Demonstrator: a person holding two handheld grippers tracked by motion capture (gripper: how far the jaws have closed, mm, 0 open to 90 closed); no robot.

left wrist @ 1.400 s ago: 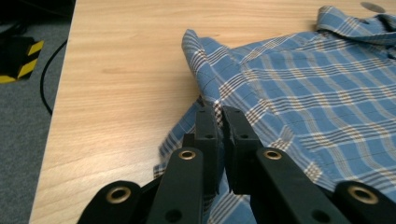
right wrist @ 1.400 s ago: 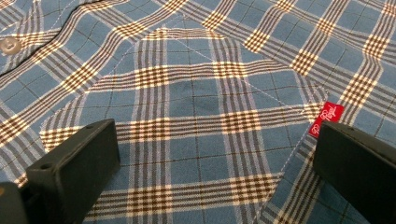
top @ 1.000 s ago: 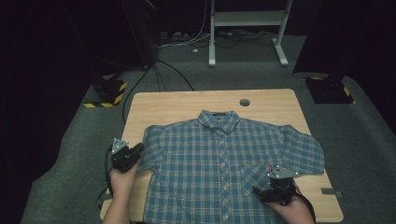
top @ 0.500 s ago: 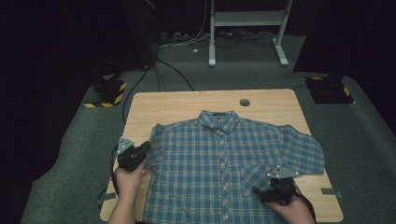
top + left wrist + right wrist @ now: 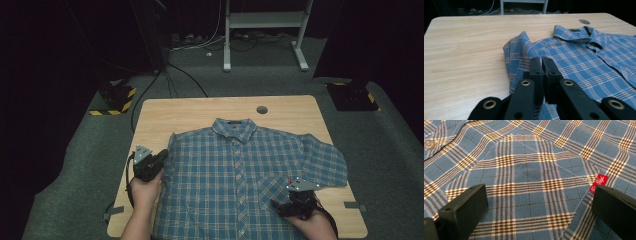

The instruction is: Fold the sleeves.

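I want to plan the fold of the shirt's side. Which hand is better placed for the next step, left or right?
Probably the left. The left gripper is shut on the shirt at its folded side edge. The right gripper is open above the chest pocket, holding nothing.

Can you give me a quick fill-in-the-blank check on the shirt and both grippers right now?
1. The plaid shirt lies on a ____ table.
2. The left gripper has its jaws ____ at the shirt's edge.
3. The right gripper hovers open over the chest ____.
4. The small label is ____.

Missing: wooden; shut; pocket; red
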